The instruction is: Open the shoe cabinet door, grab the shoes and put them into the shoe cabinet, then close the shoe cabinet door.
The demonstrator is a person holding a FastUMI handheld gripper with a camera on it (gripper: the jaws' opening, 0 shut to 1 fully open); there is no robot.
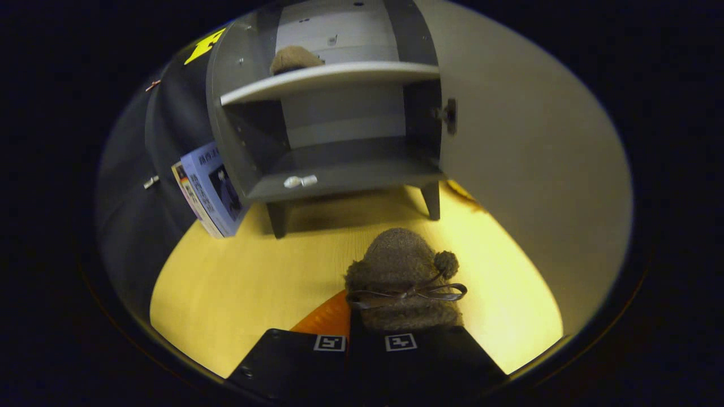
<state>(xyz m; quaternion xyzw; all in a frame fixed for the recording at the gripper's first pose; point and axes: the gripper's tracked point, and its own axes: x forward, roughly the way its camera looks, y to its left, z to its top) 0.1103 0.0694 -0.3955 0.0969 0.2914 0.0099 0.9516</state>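
shoe (403, 265) just ahead of close-set gripper (365, 343) fingers, no legible brand

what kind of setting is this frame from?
Likely a staged household booth, not a real home: a small shoe cabinet with its door open stands on a yellow tabletop, with black cloth behind. The gripper holds a fuzzy shoe.

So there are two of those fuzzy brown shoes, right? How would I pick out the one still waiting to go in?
Start at the grey shoe cabinet, whose door stands open. One shoe already sits on its upper shelf. The other fuzzy brown shoe is out in front of the cabinet, over the yellow floor, right at the gripper fingers; its thin ribbon bow and pompom set it apart.
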